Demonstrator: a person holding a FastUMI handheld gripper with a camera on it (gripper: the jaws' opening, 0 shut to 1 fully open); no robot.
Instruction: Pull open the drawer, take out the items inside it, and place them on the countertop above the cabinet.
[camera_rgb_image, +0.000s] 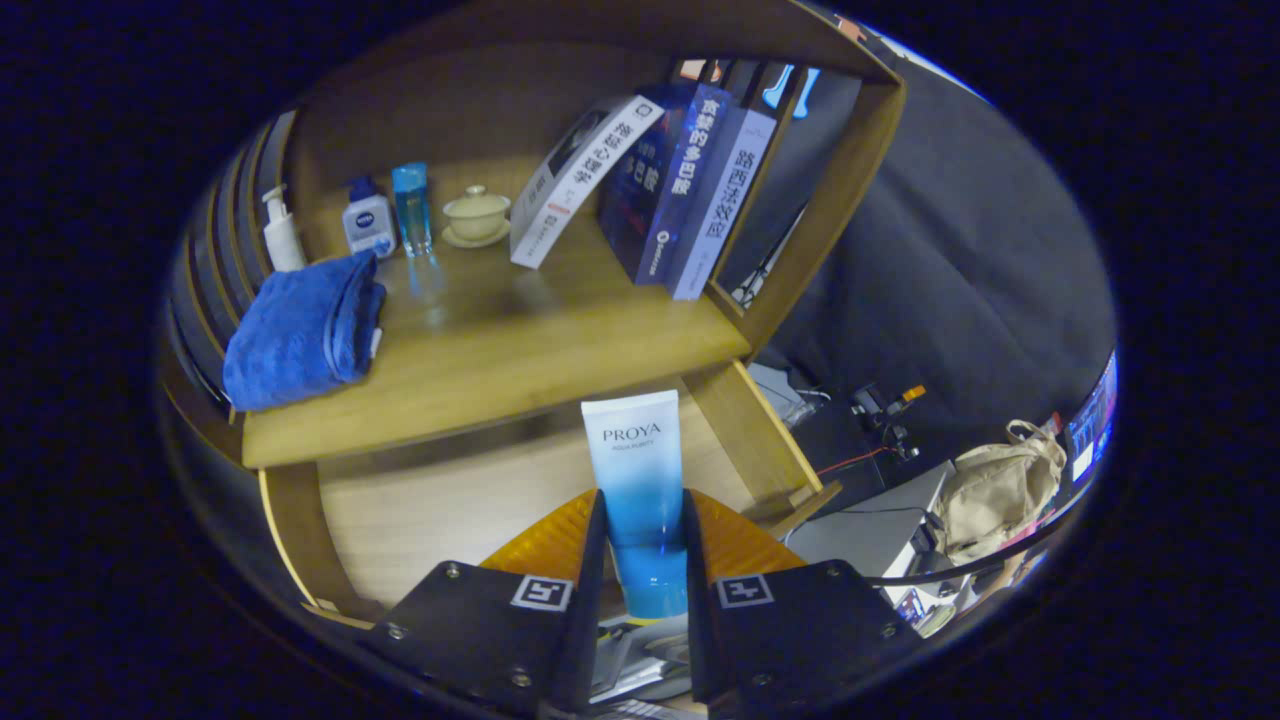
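A white-and-blue cosmetic tube (637, 480) stands upright between my fingers, and my gripper (643, 530) is shut on its lower blue part. Below and behind the tube lies the open drawer (440, 510) with its pale wooden bottom. Beyond the tube's top edge runs the wooden countertop (520, 345) of the cabinet. The tube hangs above the drawer, just in front of the countertop's front edge.
On the countertop lie a folded blue towel (305, 330), a white pump bottle (280, 232), a small lotion bottle (368, 220), a slim blue bottle (412, 205), a lidded cup on a saucer (477, 215) and several leaning books (660, 180). A beige bag (1000, 490) sits right of the cabinet.
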